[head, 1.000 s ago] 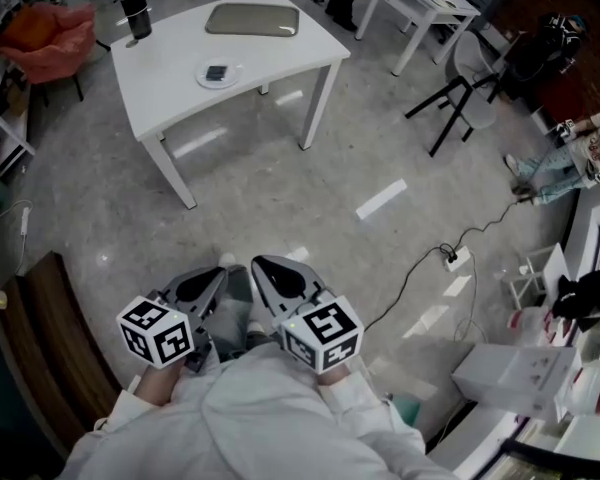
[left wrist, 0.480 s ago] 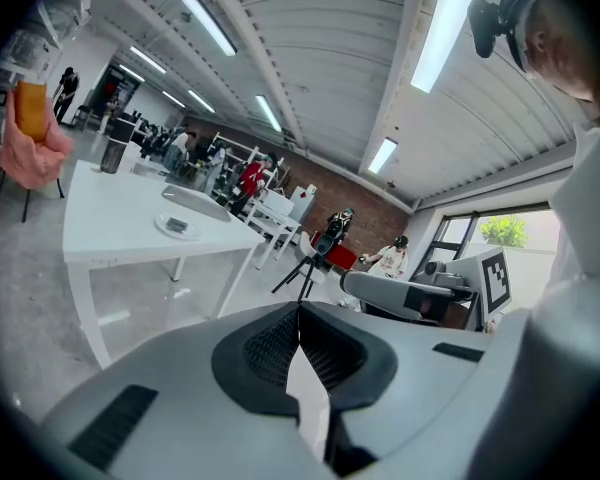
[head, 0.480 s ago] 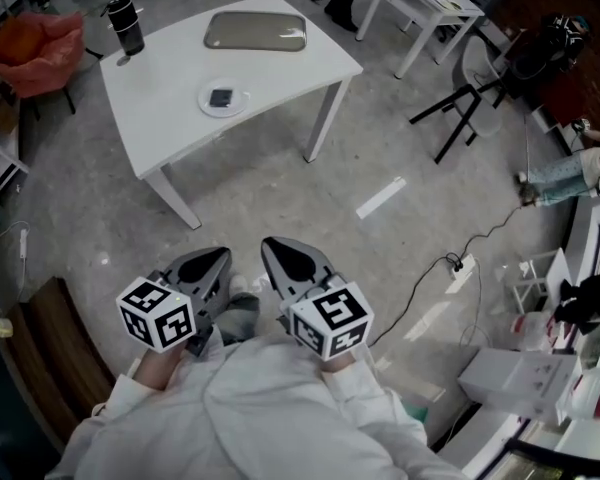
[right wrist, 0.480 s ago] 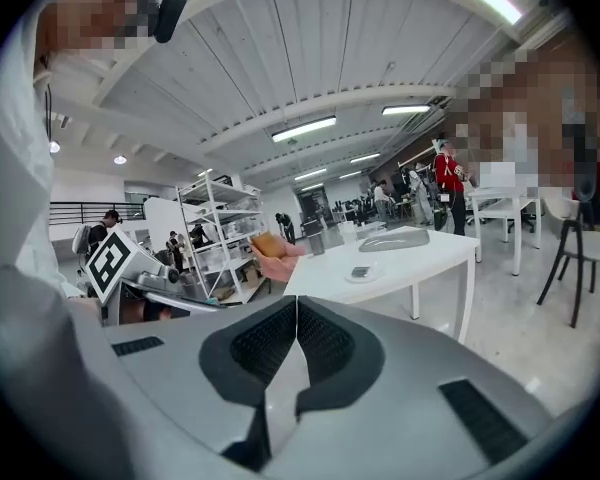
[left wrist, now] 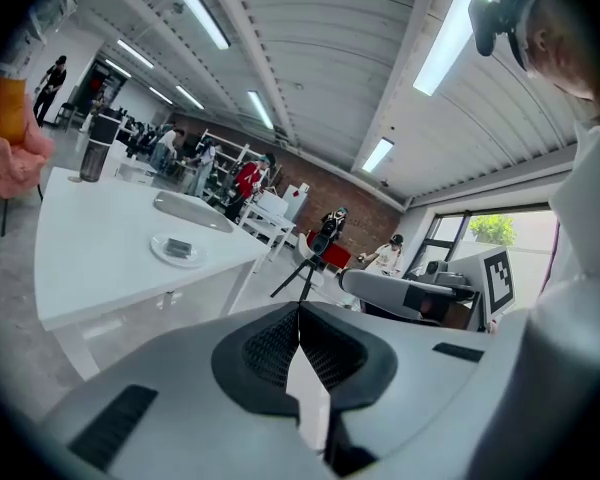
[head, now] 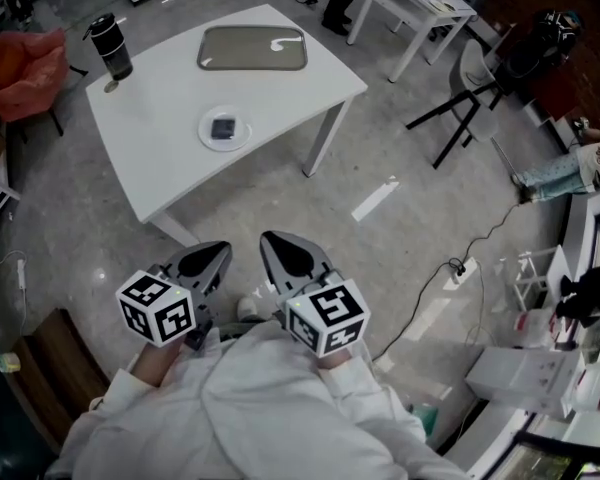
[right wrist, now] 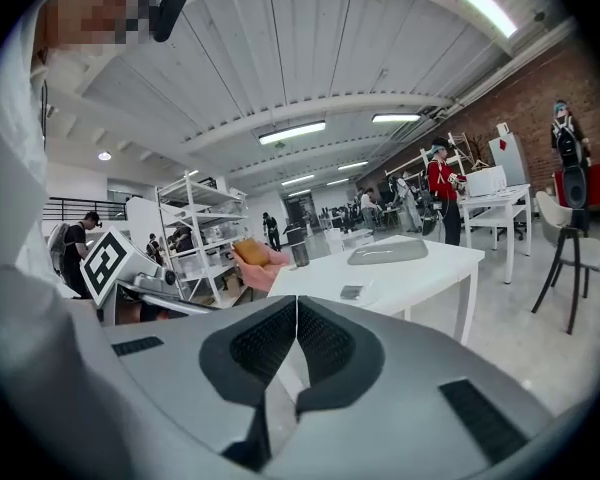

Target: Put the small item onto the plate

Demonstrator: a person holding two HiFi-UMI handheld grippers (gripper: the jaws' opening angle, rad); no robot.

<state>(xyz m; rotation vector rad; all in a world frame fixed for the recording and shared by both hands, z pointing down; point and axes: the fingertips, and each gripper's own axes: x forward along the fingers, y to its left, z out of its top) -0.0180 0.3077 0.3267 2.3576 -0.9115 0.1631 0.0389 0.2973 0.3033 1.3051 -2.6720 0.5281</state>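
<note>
Closer now than a second ago, the white table [head: 160, 153] sits lower and larger in the head view, while both grippers keep their place against the person's white coat [head: 280, 408].

Nearest the camera, the left gripper [head: 221, 253] and the right gripper [head: 270, 239] are held side by side and point ahead toward the table. Each gripper view shows its jaws pressed together along the seam with nothing between them: both are clenched and empty.

Beyond a stretch of bare grey floor [head: 380, 148] the table's near edge begins. On it, the plate [head: 204, 134] lies ahead of the grippers and a little to their left, well apart from both. The left gripper looks slightly the nearer of the two.

A small dark item [head: 225, 127] rests at the plate's middle. If this is the task's piece, it appears already in place. Its long axis is too small to tell.

Farther back stand a shallow tray [head: 252, 48] and, near the far left corner, a dark tumbler [head: 110, 46].
</note>
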